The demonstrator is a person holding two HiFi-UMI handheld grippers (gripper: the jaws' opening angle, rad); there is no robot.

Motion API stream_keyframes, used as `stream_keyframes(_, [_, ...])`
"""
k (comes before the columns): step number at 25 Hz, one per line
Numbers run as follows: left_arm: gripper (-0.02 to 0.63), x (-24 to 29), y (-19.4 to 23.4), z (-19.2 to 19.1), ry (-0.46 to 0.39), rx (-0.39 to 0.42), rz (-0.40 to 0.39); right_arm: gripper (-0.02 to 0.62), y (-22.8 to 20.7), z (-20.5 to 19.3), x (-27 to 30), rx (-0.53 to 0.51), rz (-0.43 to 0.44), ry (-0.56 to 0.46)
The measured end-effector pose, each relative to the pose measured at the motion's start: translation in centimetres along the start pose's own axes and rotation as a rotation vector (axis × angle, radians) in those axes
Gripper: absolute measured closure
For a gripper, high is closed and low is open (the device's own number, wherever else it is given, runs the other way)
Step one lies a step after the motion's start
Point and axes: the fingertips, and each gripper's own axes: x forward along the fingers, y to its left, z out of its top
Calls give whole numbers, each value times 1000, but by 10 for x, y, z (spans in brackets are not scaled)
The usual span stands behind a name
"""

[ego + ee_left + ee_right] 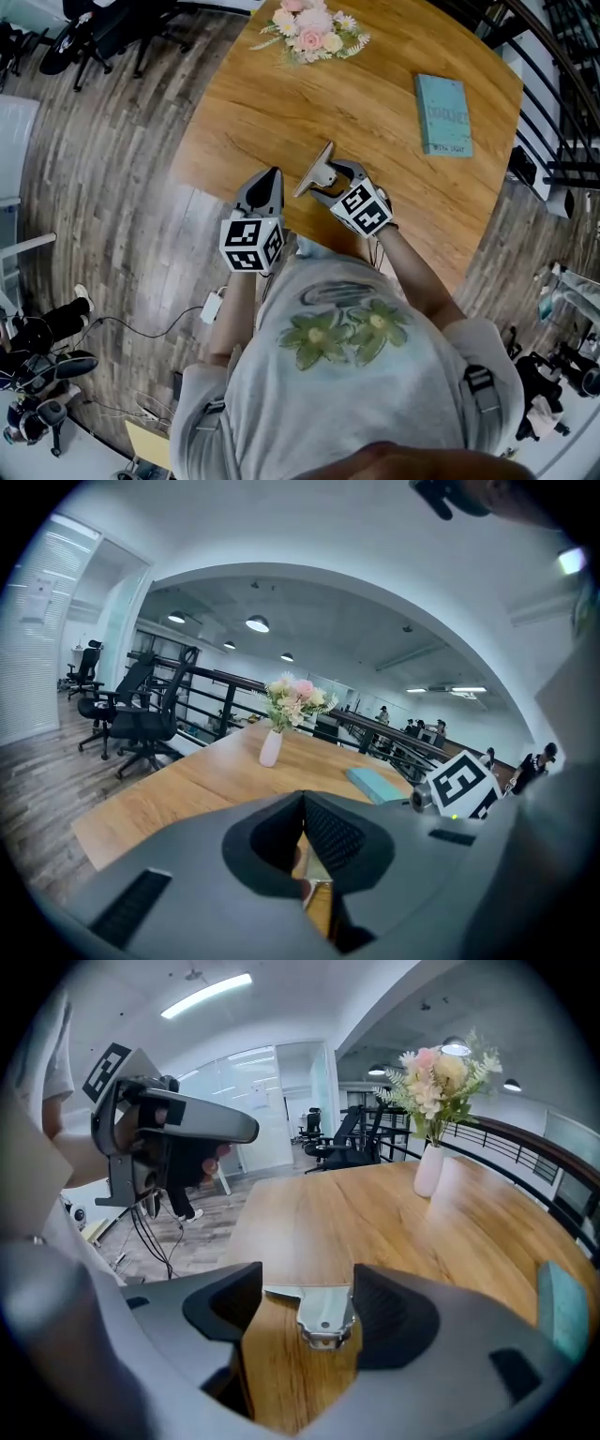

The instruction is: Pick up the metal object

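Observation:
The metal object (pixel 316 169) is a flat shiny plate with a small bracket end; it lies near the front edge of the wooden table (pixel 375 103). In the right gripper view the metal object (pixel 323 1312) sits between the jaws of my right gripper (pixel 307 1283), which stand wide apart, and its right side is close against the right jaw. From above, the right gripper (pixel 330 178) straddles the object. My left gripper (pixel 273 174) hovers just to the left, over the table edge. The left gripper (pixel 303 803) has its jaw tips together and holds nothing.
A vase of pink and white flowers (pixel 311 30) stands at the table's far side. A teal book (pixel 442 113) lies at the right. Black office chairs (pixel 131 714) stand on the wood floor to the left. A railing (pixel 562 94) runs past the table's right.

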Motion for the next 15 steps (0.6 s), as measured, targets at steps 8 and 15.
stream_keyframes(8, [595, 8, 6, -10, 36, -15, 5, 298, -3, -18, 19, -14, 8, 69])
stream_keyframes(15, [597, 13, 10, -15, 54, -21, 4, 290, -7, -33, 34, -29, -7, 127])
